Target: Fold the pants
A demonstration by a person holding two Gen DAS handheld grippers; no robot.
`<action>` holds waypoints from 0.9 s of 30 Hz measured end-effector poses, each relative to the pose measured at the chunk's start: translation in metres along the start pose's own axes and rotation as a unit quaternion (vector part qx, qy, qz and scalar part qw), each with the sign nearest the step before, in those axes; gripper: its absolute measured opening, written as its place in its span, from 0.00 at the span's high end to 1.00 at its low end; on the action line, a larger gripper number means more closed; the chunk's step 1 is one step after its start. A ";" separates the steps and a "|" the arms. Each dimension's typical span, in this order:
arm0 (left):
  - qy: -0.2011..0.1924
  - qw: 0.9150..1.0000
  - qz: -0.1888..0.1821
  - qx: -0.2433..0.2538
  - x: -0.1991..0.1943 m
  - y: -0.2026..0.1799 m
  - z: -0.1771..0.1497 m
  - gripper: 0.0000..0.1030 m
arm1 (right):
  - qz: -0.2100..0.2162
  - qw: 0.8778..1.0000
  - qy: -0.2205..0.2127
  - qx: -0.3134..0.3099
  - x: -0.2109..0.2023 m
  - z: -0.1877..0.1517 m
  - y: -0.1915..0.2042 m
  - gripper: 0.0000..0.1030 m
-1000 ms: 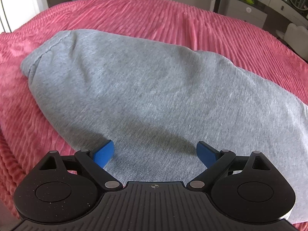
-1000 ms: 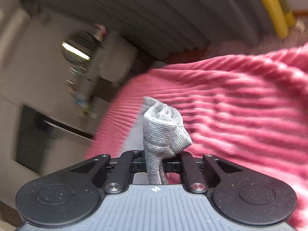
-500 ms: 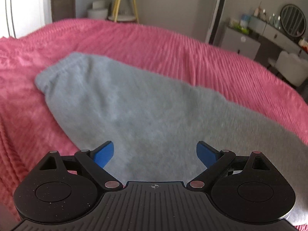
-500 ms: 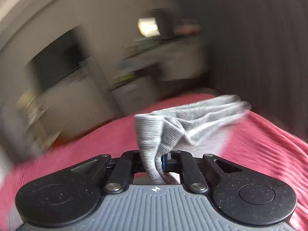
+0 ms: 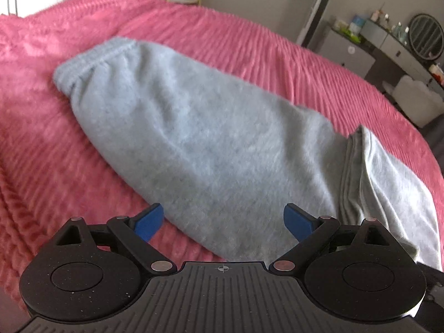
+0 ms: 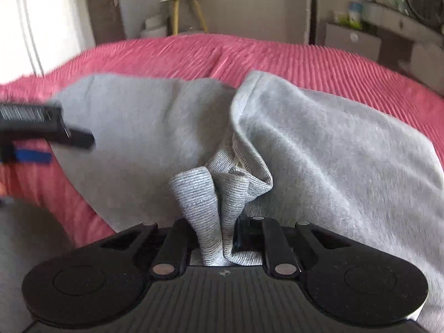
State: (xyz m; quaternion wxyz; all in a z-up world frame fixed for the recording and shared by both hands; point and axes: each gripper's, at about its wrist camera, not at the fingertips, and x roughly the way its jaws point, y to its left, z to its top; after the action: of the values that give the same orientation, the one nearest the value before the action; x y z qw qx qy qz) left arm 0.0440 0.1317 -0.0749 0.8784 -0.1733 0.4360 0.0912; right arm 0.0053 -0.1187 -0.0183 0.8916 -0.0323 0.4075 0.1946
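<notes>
We see the grey sweatpants [image 5: 199, 138] lying on the pink ribbed blanket [image 5: 249, 44]. Our right gripper [image 6: 215, 238] clamps a bunched ribbed cuff [image 6: 211, 194]. Our left gripper [image 5: 223, 219] hovers above the fabric, fingers spread wide; only the right view shows it side-on.

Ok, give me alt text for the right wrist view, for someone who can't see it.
The right gripper is shut on a bunched fold of the gray pants, which lie spread over a pink ribbed bedspread. The left gripper shows at the left edge.
</notes>
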 end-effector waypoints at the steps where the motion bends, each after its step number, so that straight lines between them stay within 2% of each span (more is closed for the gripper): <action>1: 0.006 1.000 -0.003 0.002 0.003 -0.001 0.000 0.06 | -0.002 1.000 -0.010 0.005 -0.005 0.001 0.002 0.88; 3: 0.005 1.000 -0.002 0.003 0.002 0.000 -0.001 0.06 | 0.004 1.000 -0.020 0.014 -0.007 -0.003 0.010 0.84; 5: -0.001 1.000 -0.007 -0.002 -0.002 0.002 -0.004 0.06 | -0.001 1.000 -0.007 0.009 0.000 -0.005 0.018 0.76; 7: -0.007 1.000 -0.009 -0.011 -0.006 0.006 -0.004 0.06 | 0.015 1.000 -0.003 0.011 -0.005 -0.008 0.019 0.60; 9: -0.007 1.000 -0.011 -0.021 -0.007 0.008 -0.005 0.06 | 0.055 0.998 -0.001 0.044 -0.022 -0.005 0.011 0.46; 11: -0.007 1.000 -0.005 -0.016 -0.008 0.004 -0.005 0.06 | 0.075 0.991 -0.025 0.103 -0.045 -0.004 -0.008 0.38; 12: -0.011 1.000 -0.001 -0.002 -0.011 -0.001 -0.005 0.06 | 0.082 0.986 -0.044 0.137 -0.057 -0.004 -0.022 0.31; 13: -0.020 1.000 -0.002 0.013 -0.015 -0.009 -0.006 0.06 | 0.083 0.977 -0.066 0.183 -0.069 -0.005 -0.042 0.21; 15: -0.036 0.998 -0.038 0.041 -0.024 -0.029 -0.012 0.06 | 0.071 0.957 -0.094 0.263 -0.087 -0.013 -0.076 0.14; 18: -0.031 0.988 -0.114 0.097 -0.029 -0.068 -0.023 0.06 | 0.053 0.914 -0.125 0.382 -0.104 -0.036 -0.129 0.14; 20: -0.018 0.981 -0.139 0.132 -0.021 -0.095 -0.032 0.06 | 0.055 0.883 -0.128 0.448 -0.104 -0.060 -0.155 0.14; 23: 0.007 0.981 -0.106 0.161 0.003 -0.120 -0.045 0.08 | 0.102 0.818 -0.138 0.548 -0.093 -0.094 -0.180 0.14; 24: 0.021 0.981 -0.096 0.170 0.012 -0.125 -0.049 0.09 | 0.115 0.801 -0.145 0.569 -0.091 -0.098 -0.185 0.14; 26: 0.038 0.977 -0.075 0.198 0.028 -0.127 -0.059 0.14 | 0.123 0.786 -0.144 0.589 -0.087 -0.103 -0.190 0.13; 27: 0.032 0.976 -0.070 0.205 0.030 -0.125 -0.061 0.15 | 0.122 0.786 -0.143 0.588 -0.085 -0.103 -0.190 0.13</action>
State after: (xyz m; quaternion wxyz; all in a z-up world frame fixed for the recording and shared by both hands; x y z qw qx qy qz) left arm 0.0557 -0.0073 -0.1048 0.8851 -0.0226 0.4600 -0.0675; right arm -0.0479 -0.3439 -0.0434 0.7547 0.5768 0.3114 0.0270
